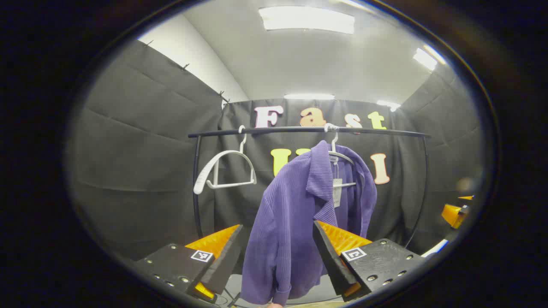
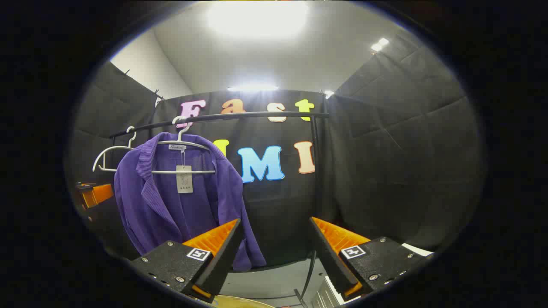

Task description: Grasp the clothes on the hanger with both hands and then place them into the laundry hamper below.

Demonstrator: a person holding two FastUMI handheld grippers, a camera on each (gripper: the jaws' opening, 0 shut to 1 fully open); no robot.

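Observation:
A purple ribbed cardigan (image 1: 295, 214) hangs on a white hanger (image 1: 342, 159) from a black rail (image 1: 308, 129). It carries a paper tag (image 1: 337, 191). My left gripper (image 1: 276, 250) is open, and the garment's left side hangs in the gap between its fingers, a little beyond them. In the right gripper view the same cardigan (image 2: 171, 201) hangs at the left on its hanger (image 2: 184, 147). My right gripper (image 2: 276, 244) is open, to the right of the garment, with nothing between its fingers. The other gripper (image 2: 92, 194) shows at the left edge there.
An empty white hanger (image 1: 224, 171) hangs left of the cardigan on the rail. The rack's black upright post (image 2: 317, 171) stands right of the garment. A pale curved rim (image 2: 239, 301) shows at the bottom, between the right gripper's fingers.

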